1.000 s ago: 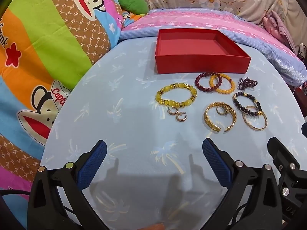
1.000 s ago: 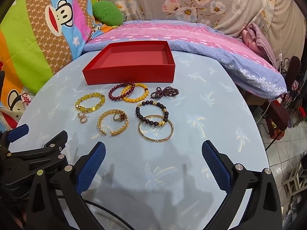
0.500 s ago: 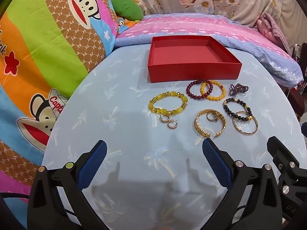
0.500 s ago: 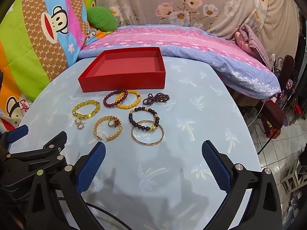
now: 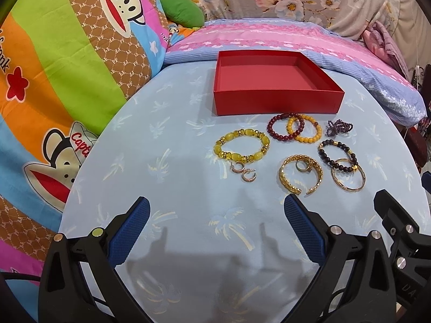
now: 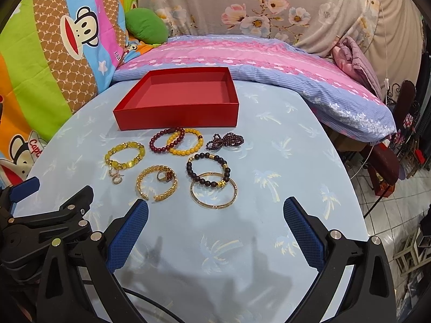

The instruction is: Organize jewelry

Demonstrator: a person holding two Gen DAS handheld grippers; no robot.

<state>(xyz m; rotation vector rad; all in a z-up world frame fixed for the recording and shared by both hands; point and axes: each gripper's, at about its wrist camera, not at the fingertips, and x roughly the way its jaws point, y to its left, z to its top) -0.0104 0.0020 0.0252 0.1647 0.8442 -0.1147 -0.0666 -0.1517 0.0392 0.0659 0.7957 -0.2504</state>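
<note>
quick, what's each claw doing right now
Left claw: open, holding nothing.
Right claw: open, holding nothing.

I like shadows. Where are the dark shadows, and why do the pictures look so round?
Left wrist view: the left hand-held gripper casts grey finger shadows on the blue tablecloth. Right wrist view: same under the right hand-held gripper. Both are fisheye, bending edges, dark corners.

Both wrist cams sit low over the near edge of the blue table [image 5: 167, 134], looking fwd and slightly down along own fingers. Left cam sits to the left, jewelry right of ctr; right cam to the right, jewelry left of ctr. Shared: red box [image 5: 274, 105] [image 6: 177, 118], bracelet cluster, bedding behind. Each sees the other rig at frame edge.
</note>
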